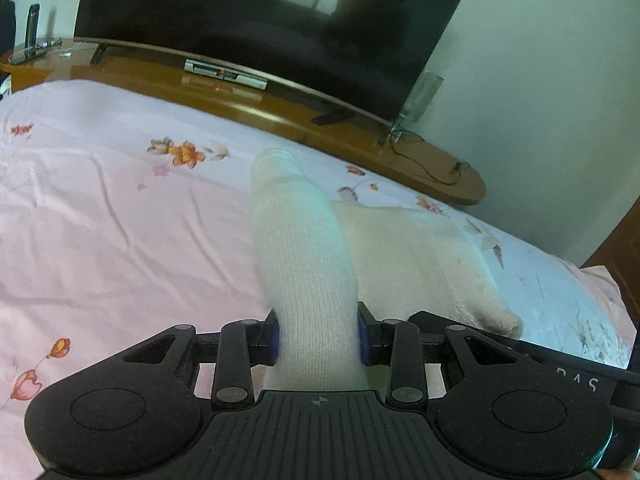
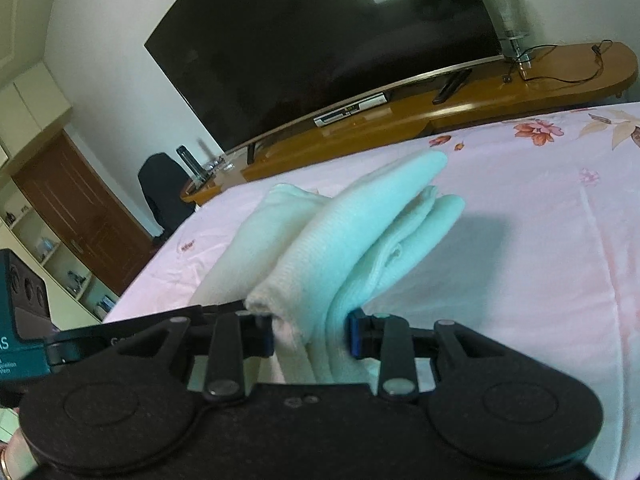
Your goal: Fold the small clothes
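A white knitted garment [image 1: 304, 248] is stretched between both grippers above a pink flowered bed sheet [image 1: 100, 220]. My left gripper [image 1: 319, 336] is shut on a thick bunched end of it, which sticks forward past the blue pads. In the right wrist view my right gripper [image 2: 312, 338] is shut on the other end of the white garment [image 2: 360, 240], folded in several layers that fan out ahead. The left gripper's body [image 2: 24, 320] shows at the left edge of the right wrist view. The middle of the garment sags toward the sheet [image 2: 540, 240].
A large dark television [image 1: 260, 20] stands on a long wooden cabinet [image 1: 360, 128] just beyond the bed's far edge, with a set-top box [image 1: 224, 72] and cables on it. A dark chair [image 2: 164, 188] and a brown door [image 2: 80, 216] are to the left in the right wrist view.
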